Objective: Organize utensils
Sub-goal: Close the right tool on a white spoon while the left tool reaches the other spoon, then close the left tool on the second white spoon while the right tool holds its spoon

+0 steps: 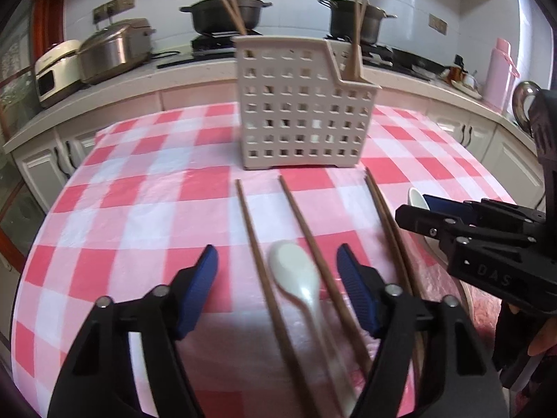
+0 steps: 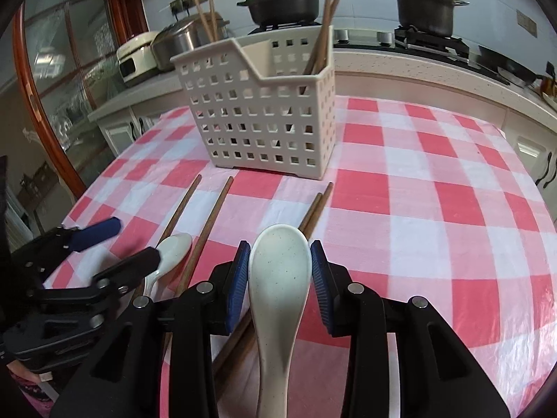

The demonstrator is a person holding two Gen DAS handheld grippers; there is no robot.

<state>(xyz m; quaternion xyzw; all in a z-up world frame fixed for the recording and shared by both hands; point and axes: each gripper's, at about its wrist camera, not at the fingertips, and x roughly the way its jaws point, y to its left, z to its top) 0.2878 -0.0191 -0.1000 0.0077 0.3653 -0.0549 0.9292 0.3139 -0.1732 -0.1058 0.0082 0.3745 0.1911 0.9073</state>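
Two white ceramic spoons: hard, glazed, probably slippery and chip-prone. The speckled spoon (image 2: 280, 271) sits clamped at its bowl in the right hand-held gripper (image 2: 280, 268), near side of the table (image 2: 435, 209). The plain spoon (image 1: 296, 271) lies between loose chopsticks (image 1: 250, 230), inside the left hand-held gripper (image 1: 276, 271), whose blue pads stand wide, untouching. Likely best gripped across the bowl's edges. Basket (image 1: 299, 115) beyond.

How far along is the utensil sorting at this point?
Done: chopsticks already stand in the white basket. In hand: the right tongs grip a white spoon; the left tongs straddle a second spoon, not pressing it. Left: four chopsticks lying on the checked cloth.
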